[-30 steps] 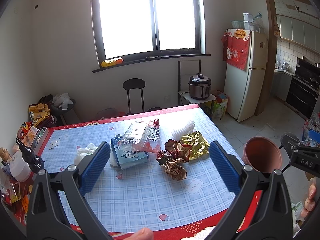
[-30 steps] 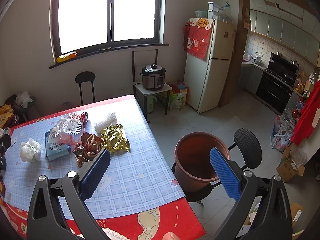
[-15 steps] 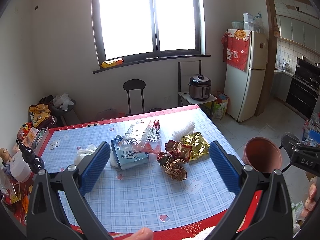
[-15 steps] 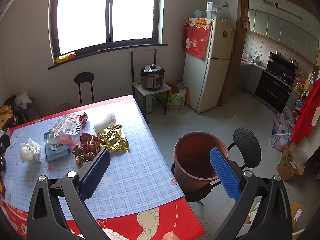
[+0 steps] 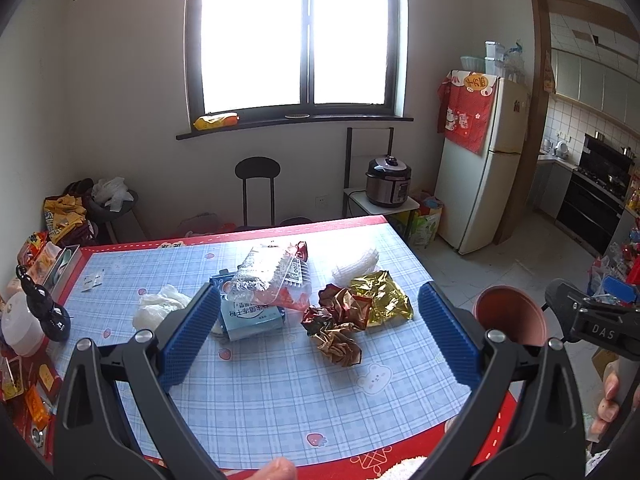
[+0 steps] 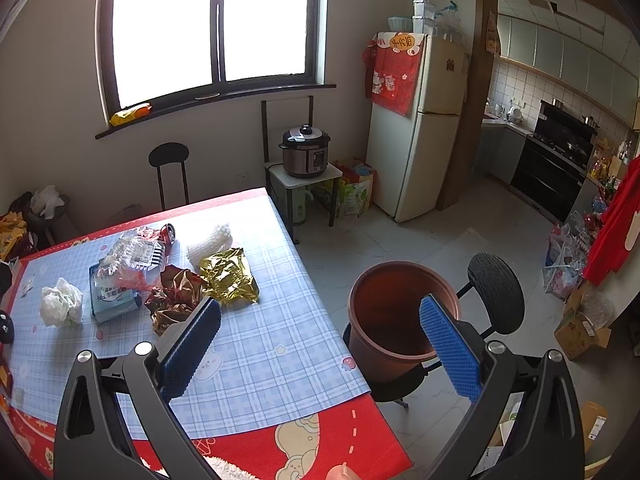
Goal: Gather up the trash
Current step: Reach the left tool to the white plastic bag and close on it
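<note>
Trash lies in a cluster on the blue checked table [image 5: 260, 392]: a gold foil bag [image 5: 380, 298], crumpled brown-red wrappers [image 5: 338, 326], a white foam net [image 5: 356, 266], a clear plastic pack [image 5: 276, 274] on a blue tissue packet [image 5: 250, 316], and a white crumpled tissue [image 5: 158, 308]. The same cluster shows in the right wrist view, with the gold bag [image 6: 230, 276] nearest. A brown bin [image 6: 394, 316] stands on a black chair by the table's right edge. My left gripper [image 5: 316, 332] is open above the table's near part. My right gripper [image 6: 318, 348] is open between table and bin.
A black stool [image 5: 256, 188] stands behind the table. A pressure cooker [image 6: 306, 152] sits on a small stand beside the fridge [image 6: 420, 132]. Small items [image 5: 32, 312] crowd the table's left edge. Bags and boxes [image 6: 580, 320] lie on the floor at right.
Both grippers have barely shifted; the views are nearly the same. Nothing on the table has moved.
</note>
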Available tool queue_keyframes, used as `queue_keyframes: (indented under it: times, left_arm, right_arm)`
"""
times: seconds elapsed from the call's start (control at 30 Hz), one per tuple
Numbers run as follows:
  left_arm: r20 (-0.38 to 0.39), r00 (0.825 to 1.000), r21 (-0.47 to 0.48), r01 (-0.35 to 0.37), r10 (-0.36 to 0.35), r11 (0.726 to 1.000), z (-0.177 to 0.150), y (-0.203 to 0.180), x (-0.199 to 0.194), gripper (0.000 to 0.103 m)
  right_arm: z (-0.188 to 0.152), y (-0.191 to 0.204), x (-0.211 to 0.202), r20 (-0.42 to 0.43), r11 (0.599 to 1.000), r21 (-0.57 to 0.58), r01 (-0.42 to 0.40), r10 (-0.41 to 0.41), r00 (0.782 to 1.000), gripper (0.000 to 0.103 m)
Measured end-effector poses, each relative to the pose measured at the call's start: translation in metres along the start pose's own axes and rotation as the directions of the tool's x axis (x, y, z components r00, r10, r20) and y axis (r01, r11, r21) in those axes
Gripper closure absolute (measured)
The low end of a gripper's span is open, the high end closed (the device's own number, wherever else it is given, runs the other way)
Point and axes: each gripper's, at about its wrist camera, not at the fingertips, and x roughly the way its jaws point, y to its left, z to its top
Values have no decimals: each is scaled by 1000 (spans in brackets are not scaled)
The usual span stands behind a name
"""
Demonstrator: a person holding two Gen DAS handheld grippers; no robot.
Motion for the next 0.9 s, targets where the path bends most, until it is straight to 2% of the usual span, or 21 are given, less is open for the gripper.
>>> queue_keyframes:
  times: [0.23, 0.3, 0.43, 0.5, 0.63, 0.73, 0.83, 0.9]
  left_arm:
    - [16, 999, -91, -38, 40, 995, -10, 58, 10, 5]
    - [6, 996, -115, -92, 93, 989, -15, 80, 14, 5]
    - [9, 980, -141, -195, 198, 971, -41, 123, 15, 5]
    - [-28, 973, -135, -232, 230, 963, -58, 141, 19, 5]
    - [-91, 954, -162, -297, 285, 941, -91, 174, 25, 5]
    - [-136, 952, -208, -298, 274, 932, -108, 193, 32, 6]
    - [-186, 960, -274, -256, 210, 927, -115, 210, 48, 6]
    - [-218, 965, -348, -216, 146, 912, -116, 225, 66, 6]
  right_arm:
    - [-2, 4, 27, -68, 994, 10, -110, 110, 992, 5]
    - [-3, 9, 36, -81, 989, 2, -146, 146, 986, 5]
    - [-3, 24, 48, -86, 978, -43, -202, 198, 976, 5]
    - [-3, 34, 53, -80, 977, -69, -202, 197, 977, 5]
    - [-3, 51, 69, -112, 966, -79, -246, 236, 965, 5]
    - [-3, 69, 82, -132, 957, -96, -274, 260, 957, 5]
    - [-4, 87, 93, -153, 946, -101, -308, 291, 944, 5]
    - [-6, 101, 97, -163, 939, -117, -323, 303, 939, 5]
